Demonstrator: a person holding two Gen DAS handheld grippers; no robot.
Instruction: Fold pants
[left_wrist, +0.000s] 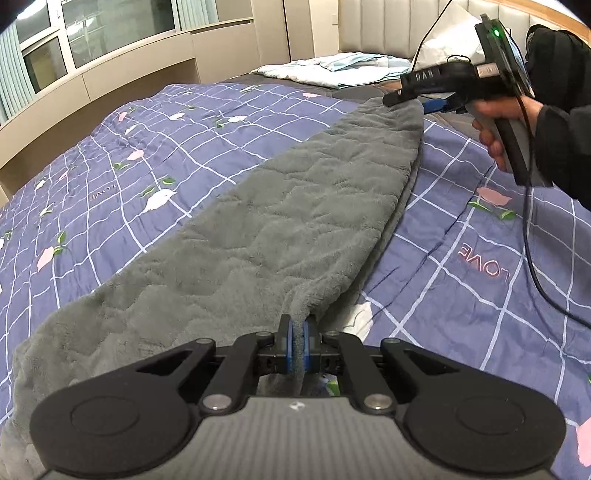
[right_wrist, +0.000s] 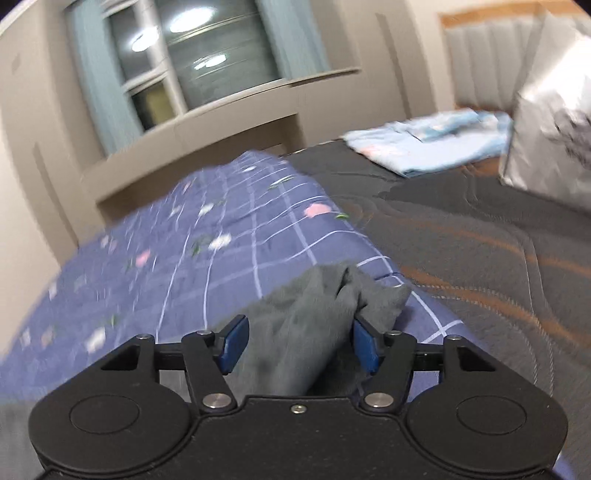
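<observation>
Your grey fleece pants (left_wrist: 258, 229) lie stretched long across the blue checked quilt (left_wrist: 129, 147) on the bed, folded lengthwise so one leg sits on the other, with the lower layer peeking out along the right edge. In the left wrist view, your left tongs (left_wrist: 298, 341) are pinched tight on the near end of the pants, a thin ridge of grey fabric squeezed between the two blue pads (left_wrist: 288, 347). The cloth fans out from that pinch and runs away toward the far end.

There, your right hand (left_wrist: 498, 129) holds the other tool by its grip, a black cable trailing down from it over the quilt. In the right wrist view, which is blurred, your right tongs (right_wrist: 299, 343) stand with the jaws parted at a middling width. The bunched far end of the pants (right_wrist: 306, 325) lies between the blue pads; the cloth sits against the right-hand pad, while a gap shows at the left-hand pad, so nothing is being squeezed. That end rests crumpled near the quilt's edge, where the dark mattress (right_wrist: 461, 240) begins.

Beyond, toward the padded headboard (left_wrist: 388, 29), a pale blue folded sheet (left_wrist: 332, 66) lies on the mattress, well apart from the pants
</observation>
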